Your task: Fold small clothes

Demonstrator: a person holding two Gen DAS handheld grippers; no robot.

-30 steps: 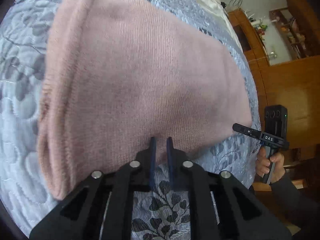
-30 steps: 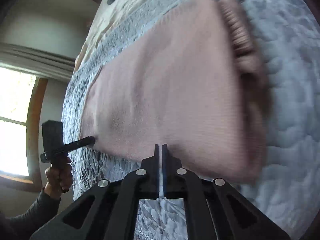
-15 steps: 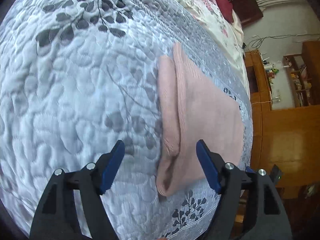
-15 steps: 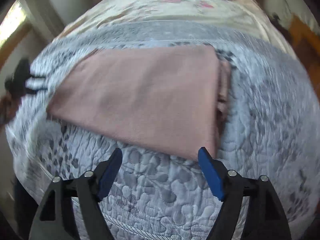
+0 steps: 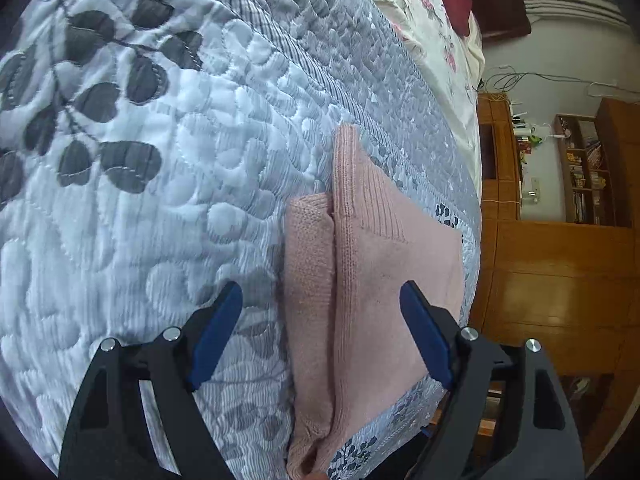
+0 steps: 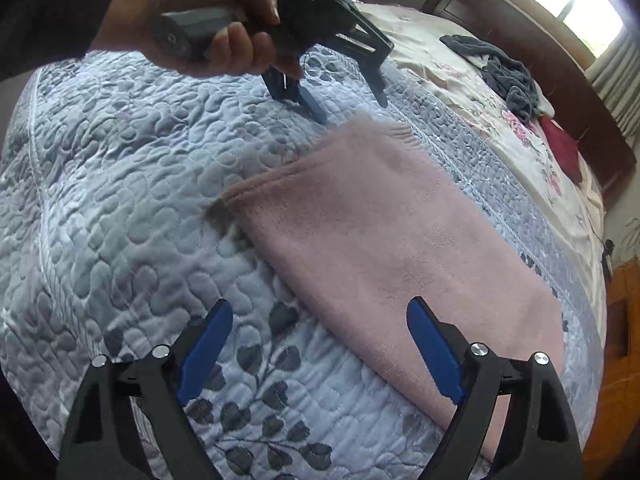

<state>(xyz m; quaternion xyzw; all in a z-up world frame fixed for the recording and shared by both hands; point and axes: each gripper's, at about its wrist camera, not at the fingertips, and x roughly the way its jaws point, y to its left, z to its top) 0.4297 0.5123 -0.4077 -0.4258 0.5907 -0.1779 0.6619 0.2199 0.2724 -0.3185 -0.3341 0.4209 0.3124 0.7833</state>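
Left wrist view looks down the left hand-held gripper (image 5: 320,332), whose blue-padded fingers (image 5: 216,332) stand spread wide with nothing between them, hovering above the folded pink knitted sweater (image 5: 380,280). The sweater lies flat on the quilted grey-blue bedspread (image 5: 160,200), close to the bed's near edge, with a narrower folded layer showing along one long side and a ribbed hem at its far end. Beyond the bed stand wooden cabinets (image 5: 560,280) and a bookshelf (image 5: 584,172).

Right wrist view shows the right hand-held gripper (image 6: 320,348), also released, its blue pads (image 6: 204,348) wide apart over the bedspread (image 6: 100,200) and the sweater's near corner; it touches nothing. The sweater (image 6: 392,240) appears as a long pink rectangle running diagonally across the quilt. At its far end, the left hand-held gripper (image 6: 352,100) is gripped by a person's hand (image 6: 216,36) in a dark sleeve, fingers apart and pointing down just beside the sweater's far corner. Farther along the bed, on a floral sheet (image 6: 460,80), lie crumpled grey clothes (image 6: 508,76) and a dark red item (image 6: 564,152) near the wooden headboard (image 6: 540,60).
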